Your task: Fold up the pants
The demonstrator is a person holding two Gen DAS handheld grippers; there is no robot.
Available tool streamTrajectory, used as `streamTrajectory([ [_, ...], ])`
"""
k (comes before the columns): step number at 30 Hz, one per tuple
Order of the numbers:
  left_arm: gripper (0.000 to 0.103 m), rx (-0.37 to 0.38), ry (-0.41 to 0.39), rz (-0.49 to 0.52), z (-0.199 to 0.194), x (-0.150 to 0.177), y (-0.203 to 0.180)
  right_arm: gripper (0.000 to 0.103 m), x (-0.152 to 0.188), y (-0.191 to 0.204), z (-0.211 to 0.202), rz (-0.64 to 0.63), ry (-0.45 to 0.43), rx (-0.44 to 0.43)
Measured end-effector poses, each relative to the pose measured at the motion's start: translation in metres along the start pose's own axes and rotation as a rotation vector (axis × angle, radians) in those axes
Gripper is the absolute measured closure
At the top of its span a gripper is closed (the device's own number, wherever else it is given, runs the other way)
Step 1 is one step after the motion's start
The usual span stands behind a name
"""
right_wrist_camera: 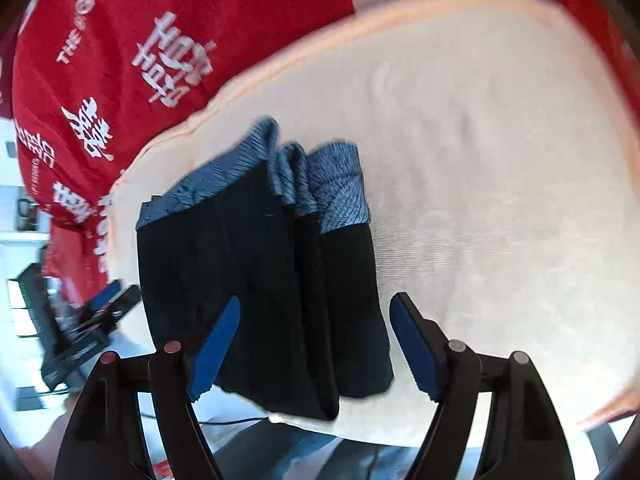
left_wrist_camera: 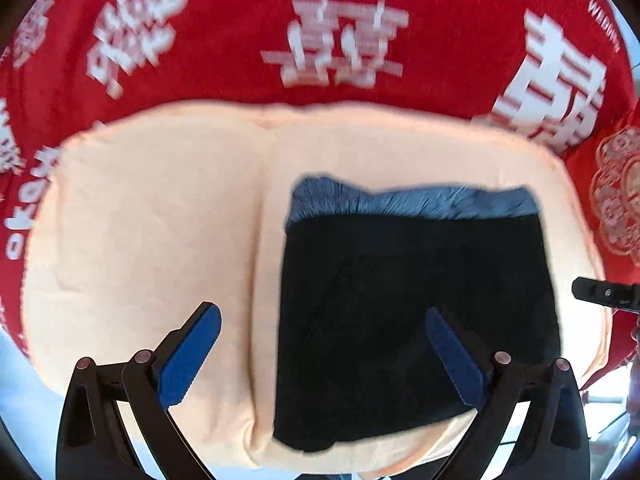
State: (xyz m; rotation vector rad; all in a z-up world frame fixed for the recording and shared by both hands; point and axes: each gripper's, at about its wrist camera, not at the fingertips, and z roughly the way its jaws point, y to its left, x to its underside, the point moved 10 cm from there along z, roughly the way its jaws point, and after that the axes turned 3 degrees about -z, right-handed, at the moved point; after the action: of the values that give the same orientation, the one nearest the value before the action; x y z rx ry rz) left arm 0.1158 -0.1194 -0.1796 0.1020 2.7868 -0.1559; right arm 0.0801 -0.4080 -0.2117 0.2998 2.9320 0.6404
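The pants (left_wrist_camera: 400, 272) lie folded into a dark, compact rectangle with a grey-blue ribbed band (left_wrist_camera: 400, 202) along the far edge. They rest on a peach pad (left_wrist_camera: 160, 220). My left gripper (left_wrist_camera: 320, 314) hovers over the pants' near left corner, jaws wide open, nothing between the blue pads. In the right wrist view the folded pants (right_wrist_camera: 248, 280) show several stacked layers and the ribbed band (right_wrist_camera: 340, 188). My right gripper (right_wrist_camera: 316, 302) stands open above their near end, its pads clear of the fabric. The left gripper (right_wrist_camera: 108, 304) shows at the left edge of that view.
The peach pad (right_wrist_camera: 500, 200) lies on a red cloth with white characters (left_wrist_camera: 240, 20), which surrounds it at the back and sides. The pad's near edge (left_wrist_camera: 340, 464) drops off just behind the pants. A pale floor and dark furniture (right_wrist_camera: 36, 300) lie beyond the left side.
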Motion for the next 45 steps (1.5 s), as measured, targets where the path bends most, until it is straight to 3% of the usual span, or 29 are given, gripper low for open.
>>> streamTrajectory([
  [4, 0.000, 0.005, -0.063, -0.022, -0.056, -0.006, -0.001, 0.017, 0.005, 0.030, -0.046, -0.076, -0.115, 0.123],
  [7, 0.000, 0.028, -0.102, 0.002, -0.088, -0.004, -0.003, 0.005, 0.013, 0.056, -0.074, -0.103, -0.183, 0.168],
  [10, 0.000, 0.056, -0.092, 0.041, -0.099, 0.001, -0.013, 0.001, 0.023, 0.084, -0.091, -0.125, -0.205, 0.188],
  [13, 0.000, 0.100, -0.012, 0.116, -0.106, 0.025, -0.023, 0.001, 0.037, 0.109, -0.102, -0.139, -0.198, 0.195],
  [15, 0.000, 0.098, -0.003, 0.163, -0.112, 0.036, -0.027, 0.001, 0.046, 0.121, -0.106, -0.140, -0.187, 0.196],
  [18, 0.000, 0.078, -0.055, 0.181, -0.132, 0.042, -0.026, 0.001, 0.059, 0.135, -0.107, -0.117, -0.150, 0.178],
  [20, 0.000, 0.058, -0.108, 0.136, -0.152, 0.037, -0.018, 0.001, 0.067, 0.140, -0.109, -0.107, -0.126, 0.205],
  [26, 0.000, 0.036, -0.285, 0.049, -0.214, 0.014, 0.001, 0.001, 0.071, 0.164, -0.139, -0.163, -0.184, 0.248],
  [28, 0.000, 0.017, -0.272, 0.074, -0.214, 0.016, -0.001, 0.001, 0.069, 0.171, -0.145, -0.186, -0.197, 0.251],
  [32, 0.000, 0.006, -0.155, 0.114, -0.195, 0.030, -0.019, 0.001, 0.064, 0.180, -0.153, -0.238, -0.215, 0.259],
  [37, 0.000, -0.020, -0.165, 0.061, -0.200, 0.016, -0.045, 0.001, 0.058, 0.172, -0.163, -0.274, -0.207, 0.245],
  [40, 0.000, -0.056, -0.186, 0.085, -0.202, 0.011, -0.063, 0.001, 0.056, 0.157, -0.169, -0.260, -0.191, 0.216],
  [42, 0.000, -0.092, -0.162, 0.113, -0.195, 0.014, -0.075, 0.001, 0.055, 0.148, -0.168, -0.246, -0.157, 0.203],
  [45, 0.000, -0.091, -0.106, 0.129, -0.184, 0.024, -0.091, 0.001, 0.057, 0.133, -0.163, -0.226, -0.110, 0.207],
])
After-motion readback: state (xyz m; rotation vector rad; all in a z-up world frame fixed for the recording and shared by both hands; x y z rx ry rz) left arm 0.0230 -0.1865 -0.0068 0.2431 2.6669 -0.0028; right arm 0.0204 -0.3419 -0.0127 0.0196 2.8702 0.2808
